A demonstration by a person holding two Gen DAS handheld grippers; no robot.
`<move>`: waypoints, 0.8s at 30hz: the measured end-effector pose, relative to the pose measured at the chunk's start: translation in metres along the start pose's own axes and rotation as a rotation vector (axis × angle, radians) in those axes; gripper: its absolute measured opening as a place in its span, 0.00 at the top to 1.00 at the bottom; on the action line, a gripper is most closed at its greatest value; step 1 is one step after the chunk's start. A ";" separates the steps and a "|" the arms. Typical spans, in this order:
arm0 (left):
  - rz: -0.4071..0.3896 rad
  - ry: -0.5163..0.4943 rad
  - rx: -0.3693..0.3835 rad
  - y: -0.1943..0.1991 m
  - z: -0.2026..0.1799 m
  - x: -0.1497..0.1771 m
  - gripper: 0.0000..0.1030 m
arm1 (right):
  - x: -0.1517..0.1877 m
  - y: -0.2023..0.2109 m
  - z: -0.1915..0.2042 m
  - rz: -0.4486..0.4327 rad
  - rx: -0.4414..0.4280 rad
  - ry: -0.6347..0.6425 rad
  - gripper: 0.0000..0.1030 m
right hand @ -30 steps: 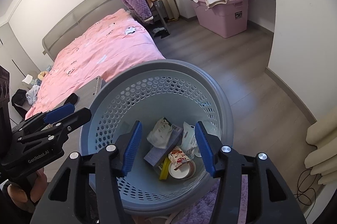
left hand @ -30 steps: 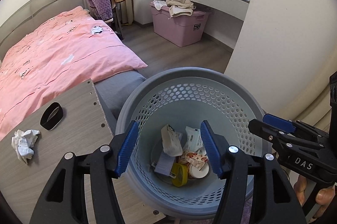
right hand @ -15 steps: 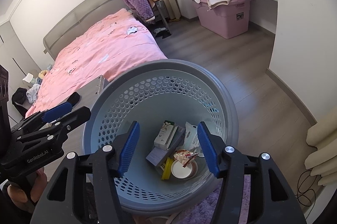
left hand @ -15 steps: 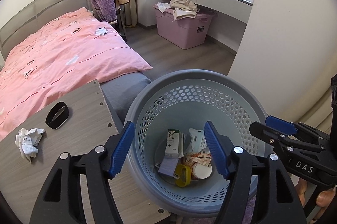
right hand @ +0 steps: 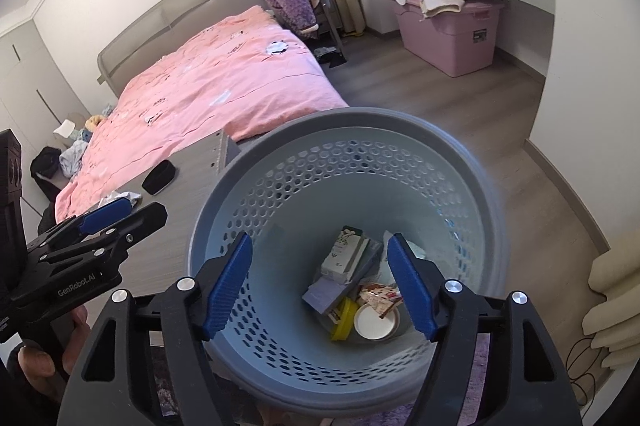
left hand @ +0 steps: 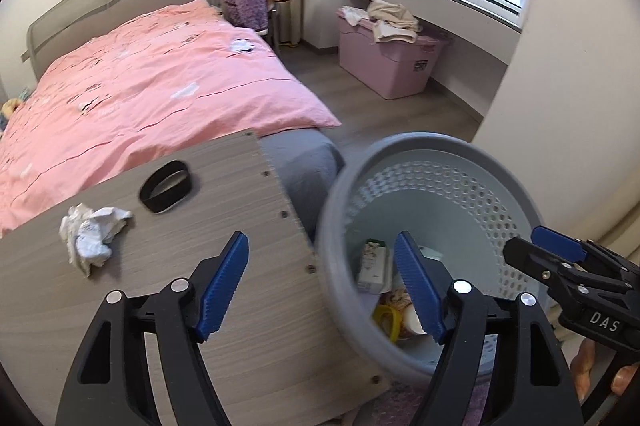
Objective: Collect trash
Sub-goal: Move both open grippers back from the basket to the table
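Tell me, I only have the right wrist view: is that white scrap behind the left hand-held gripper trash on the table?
Observer: Yes. The left wrist view shows a whole crumpled white paper lying on the wooden table.
Operator: And the black thing near it?
Observer: A hollow black band, lying apart from the paper; the table shows through its middle.
Operator: Is the left one carrying anything?
Observer: No. The left hand-held gripper has nothing between its jaws, which are opening.

table (left hand: 168, 306) carried 1 crumpled paper (left hand: 90, 232), 1 black ring (left hand: 166, 181); 1 basket (right hand: 472, 185), 1 pink bin (right hand: 448, 25).
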State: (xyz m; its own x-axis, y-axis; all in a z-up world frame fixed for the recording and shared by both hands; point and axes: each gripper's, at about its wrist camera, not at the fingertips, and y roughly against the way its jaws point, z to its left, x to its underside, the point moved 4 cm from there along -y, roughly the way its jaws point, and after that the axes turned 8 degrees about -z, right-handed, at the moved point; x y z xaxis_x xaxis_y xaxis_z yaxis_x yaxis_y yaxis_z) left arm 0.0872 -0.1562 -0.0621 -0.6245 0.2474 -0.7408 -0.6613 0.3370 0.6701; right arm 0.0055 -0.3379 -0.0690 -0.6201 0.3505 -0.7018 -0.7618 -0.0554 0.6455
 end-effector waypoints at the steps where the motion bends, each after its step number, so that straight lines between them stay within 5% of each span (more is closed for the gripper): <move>1: -0.003 0.011 -0.017 0.001 0.009 0.001 0.30 | -0.001 -0.003 0.006 0.005 -0.006 0.011 0.33; 24: -0.043 0.294 -0.388 0.042 0.224 0.037 0.29 | -0.021 -0.097 0.203 0.099 -0.199 0.354 0.26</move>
State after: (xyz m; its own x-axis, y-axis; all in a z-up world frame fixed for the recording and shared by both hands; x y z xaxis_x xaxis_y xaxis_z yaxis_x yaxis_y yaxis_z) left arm 0.1297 0.0707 -0.0715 -0.6474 -0.0456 -0.7608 -0.7600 -0.0357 0.6489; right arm 0.1304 -0.1501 -0.0552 -0.6915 -0.0065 -0.7223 -0.6954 -0.2647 0.6681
